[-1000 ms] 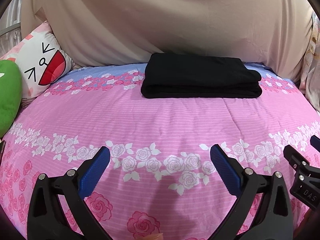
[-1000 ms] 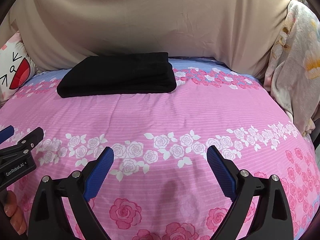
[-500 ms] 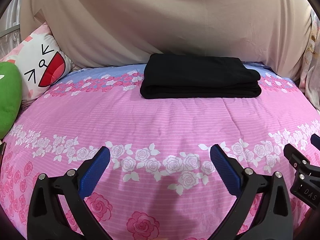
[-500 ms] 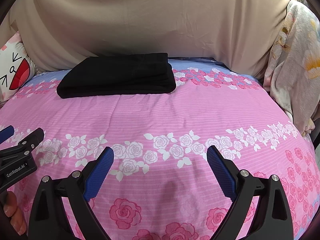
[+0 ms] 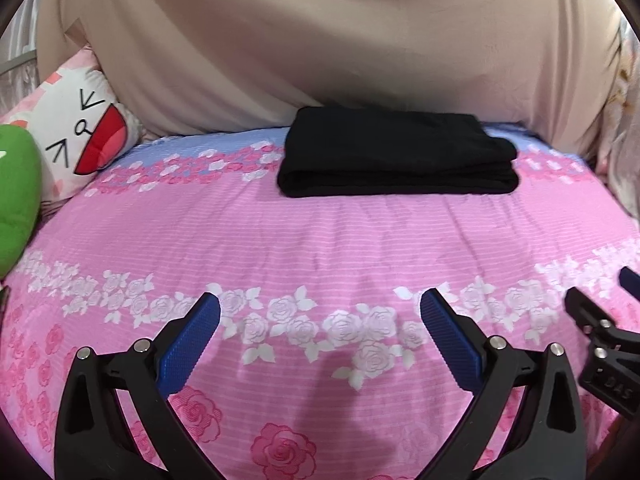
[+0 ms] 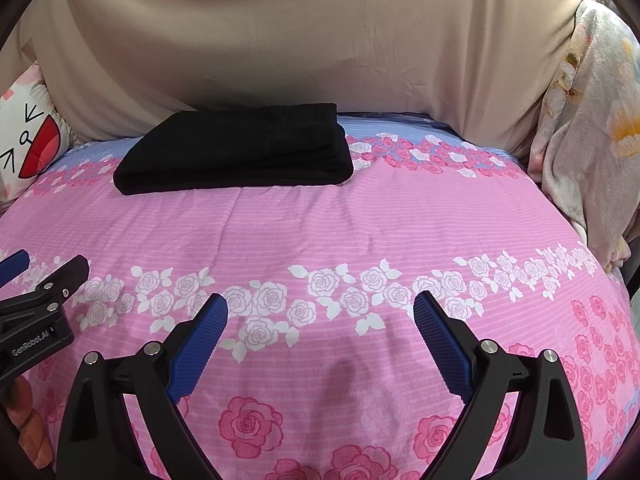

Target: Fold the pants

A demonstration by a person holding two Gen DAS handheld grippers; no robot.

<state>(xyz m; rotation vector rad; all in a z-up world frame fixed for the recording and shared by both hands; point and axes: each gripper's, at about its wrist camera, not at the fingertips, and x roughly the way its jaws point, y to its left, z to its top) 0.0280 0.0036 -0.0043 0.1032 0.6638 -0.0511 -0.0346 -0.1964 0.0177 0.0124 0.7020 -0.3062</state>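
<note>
The black pants (image 5: 396,156) lie folded into a neat rectangle at the far side of the pink flowered bed (image 5: 320,240), and show in the right wrist view (image 6: 236,152) too. My left gripper (image 5: 320,304) is open and empty, held over the near part of the bed, well short of the pants. My right gripper (image 6: 320,304) is open and empty too, beside the left one. Each gripper's tip shows at the edge of the other's view.
A beige sheet (image 5: 320,40) hangs behind the bed. A cartoon-face pillow (image 5: 76,136) and a green plush (image 5: 16,196) lie at the far left. A pale flowered blanket (image 6: 588,120) hangs at the right edge.
Both grippers have drifted only slightly; the pants stay folded and still. Both stay open.
</note>
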